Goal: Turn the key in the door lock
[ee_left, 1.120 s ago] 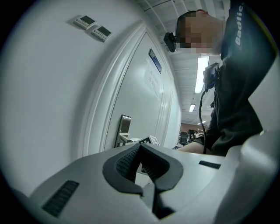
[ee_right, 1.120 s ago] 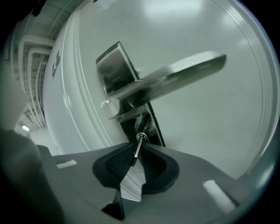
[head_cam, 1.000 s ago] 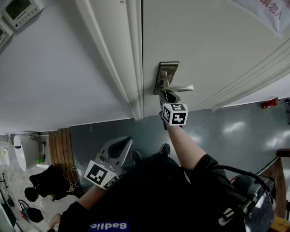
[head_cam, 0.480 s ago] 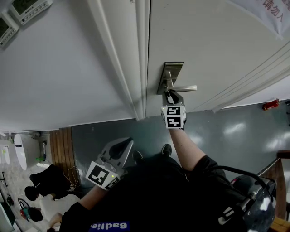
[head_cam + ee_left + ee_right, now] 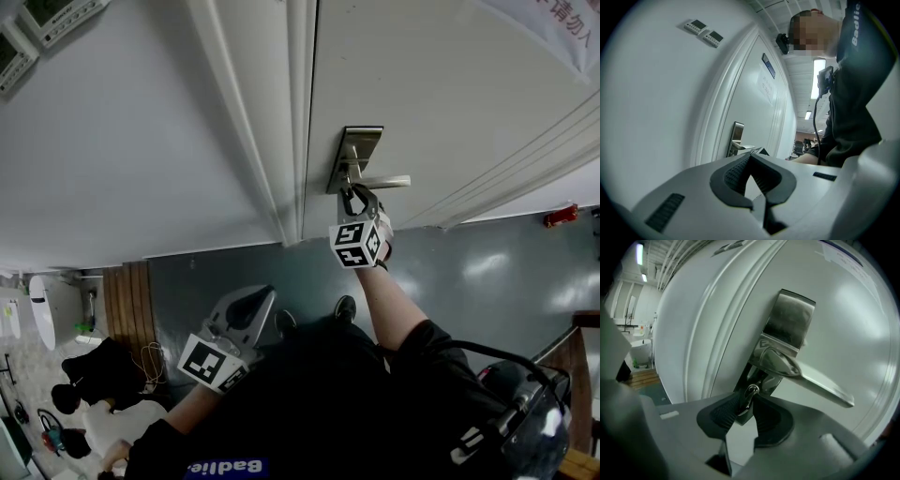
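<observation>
— Two grippers are up here, so which one is working the lock?

— My right gripper (image 5: 354,195) is. I am holding it against the white door (image 5: 450,94), just under the lever handle (image 5: 811,376) on the steel lock plate (image 5: 790,324). Its jaws are opening at this moment.

— Where is the key sitting?

— The key (image 5: 746,401) is sticking out of the plate below the handle, and it is hanging between my right jaws. It is lying along the ribbed pad on the left of the right gripper view. The other pad is standing just off it, so I am not pinching it.

— What is the left one doing?

— I am holding my left gripper (image 5: 253,298) low by my body, well apart from the lock. It is pointing toward the wall beside the door frame (image 5: 253,122). Its jaw tips are pressing together, and nothing is sitting between them.
</observation>
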{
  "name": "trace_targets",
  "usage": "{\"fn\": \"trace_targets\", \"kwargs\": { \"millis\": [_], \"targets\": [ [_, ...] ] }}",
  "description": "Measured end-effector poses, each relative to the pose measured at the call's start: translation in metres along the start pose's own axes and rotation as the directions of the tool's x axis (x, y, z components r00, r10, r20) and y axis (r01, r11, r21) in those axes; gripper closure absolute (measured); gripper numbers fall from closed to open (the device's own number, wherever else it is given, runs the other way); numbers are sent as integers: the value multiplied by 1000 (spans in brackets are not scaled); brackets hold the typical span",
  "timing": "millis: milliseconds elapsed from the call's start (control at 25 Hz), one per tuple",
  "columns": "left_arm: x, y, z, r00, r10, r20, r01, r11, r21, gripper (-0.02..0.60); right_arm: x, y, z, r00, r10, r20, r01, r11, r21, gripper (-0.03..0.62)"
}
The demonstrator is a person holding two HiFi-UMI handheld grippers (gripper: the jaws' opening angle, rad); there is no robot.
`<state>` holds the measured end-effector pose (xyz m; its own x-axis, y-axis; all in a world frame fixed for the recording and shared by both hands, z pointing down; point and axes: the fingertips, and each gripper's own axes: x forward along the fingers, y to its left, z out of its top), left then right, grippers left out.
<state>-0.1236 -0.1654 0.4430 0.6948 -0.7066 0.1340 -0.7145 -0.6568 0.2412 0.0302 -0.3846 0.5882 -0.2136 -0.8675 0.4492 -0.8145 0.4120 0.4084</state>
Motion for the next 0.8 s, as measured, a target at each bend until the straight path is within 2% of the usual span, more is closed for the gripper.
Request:
{"fn": "trace_targets", "kwargs": {
  "millis": [160, 200, 400, 520, 720, 800],
  "targets": [
    [1, -2, -5, 1000, -10, -15, 10, 1000, -1, 588, 0, 1, 0, 999, -46, -7, 44, 985, -169, 520],
    [1, -3, -6, 1000, -13, -16, 13, 1000, -2, 588, 0, 2, -1, 998, -60, -6, 57, 974, -219, 545],
    [4, -6, -3, 1000, -25, -3, 25, 1000, 2, 588, 1, 4, -3, 993, -119, 2, 111, 912, -396, 546],
    [5, -8, -1, 999, -33, 6, 33, 999, 7, 588, 1, 5, -4, 987, -158, 8, 140, 849, -509, 548],
    [6, -12, -2, 999, -43, 7, 43, 999, -3, 588, 1, 6, -7, 979, -201, 25, 164, 717, -678, 548],
    [6, -13, -2, 999, -49, 11, 49, 999, 1, 588, 2, 7, -10, 980, -198, 16, 150, 690, -708, 551]
  ]
}}
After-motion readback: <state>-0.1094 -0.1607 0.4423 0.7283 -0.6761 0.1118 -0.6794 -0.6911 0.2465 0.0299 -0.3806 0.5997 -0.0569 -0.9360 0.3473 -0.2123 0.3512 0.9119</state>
